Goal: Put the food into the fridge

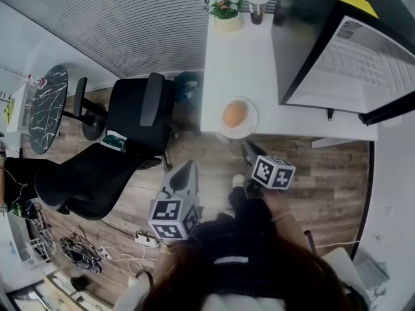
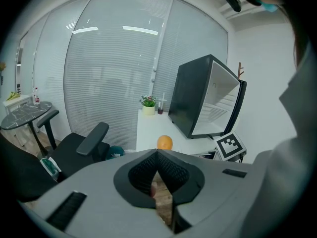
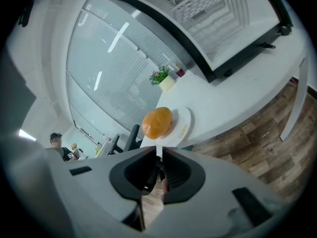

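Observation:
An orange round food lies on a small white plate at the near edge of a white table. A black mini fridge stands on that table with its door open and its white inside showing. My right gripper hangs just short of the plate, below the table edge; its jaws stand slightly apart with nothing between them. In the right gripper view the food sits just beyond the gripper. My left gripper is lower left, shut and empty, with the food ahead of it.
A black office chair stands left of the table. A potted plant and a cup sit at the table's far end. A round marble table is far left, and cables lie on the wooden floor.

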A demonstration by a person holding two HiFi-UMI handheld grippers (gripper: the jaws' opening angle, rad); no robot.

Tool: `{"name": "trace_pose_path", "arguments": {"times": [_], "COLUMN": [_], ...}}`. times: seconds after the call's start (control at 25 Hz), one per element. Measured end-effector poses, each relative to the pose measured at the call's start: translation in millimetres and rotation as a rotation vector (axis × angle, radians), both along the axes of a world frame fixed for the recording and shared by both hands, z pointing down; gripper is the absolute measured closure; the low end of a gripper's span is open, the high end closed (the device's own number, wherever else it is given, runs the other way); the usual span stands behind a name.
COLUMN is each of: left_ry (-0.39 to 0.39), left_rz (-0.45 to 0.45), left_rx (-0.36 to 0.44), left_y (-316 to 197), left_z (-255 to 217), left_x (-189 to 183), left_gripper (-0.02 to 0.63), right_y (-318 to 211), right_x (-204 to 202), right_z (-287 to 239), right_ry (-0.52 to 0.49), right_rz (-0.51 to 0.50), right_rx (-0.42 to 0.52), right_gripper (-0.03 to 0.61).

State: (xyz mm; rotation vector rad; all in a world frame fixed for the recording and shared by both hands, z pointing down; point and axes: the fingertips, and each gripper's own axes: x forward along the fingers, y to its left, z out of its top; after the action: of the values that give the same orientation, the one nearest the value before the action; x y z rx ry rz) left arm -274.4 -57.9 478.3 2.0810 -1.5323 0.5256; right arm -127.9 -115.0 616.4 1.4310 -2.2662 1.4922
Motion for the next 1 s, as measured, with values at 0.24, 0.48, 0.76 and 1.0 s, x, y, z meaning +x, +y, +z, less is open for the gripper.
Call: {"name": "trace_pose_path", "arguments": {"times": [0.24,0.48,0.76,1.0], "left_ry": [-0.014,-0.028,-0.041,-0.049], "left_rz": [0.0,-0.005,-0.01,-0.013], "left_rx": [-0.004,-0.026,-0.021,-0.033], "left_y": [-1.8,-0.3,-6.6,-9.3], "left_z": [0.2,5.7,2.9,5.1], "left_x": [-1.1,-4.4,-4.7,-4.5], "left_gripper": [0.615,0.615,0.615,0.615], "right_y": [-2.7,-4.6,-10.9,-15.9], "right_x": [-3.0,-7.0,-7.6,-7.8], "right_z": [4.3,10.7,19.0,24.8], "right_ry": [-0.059,-0.124,-0.175,-0.228], "right_rz": [0.013,0.024,0.042,0.048], "right_rx": [-0.031,-0.056,-0.084,-0.114], "right_gripper": [0.518,0.494,0.472,0.46]}}
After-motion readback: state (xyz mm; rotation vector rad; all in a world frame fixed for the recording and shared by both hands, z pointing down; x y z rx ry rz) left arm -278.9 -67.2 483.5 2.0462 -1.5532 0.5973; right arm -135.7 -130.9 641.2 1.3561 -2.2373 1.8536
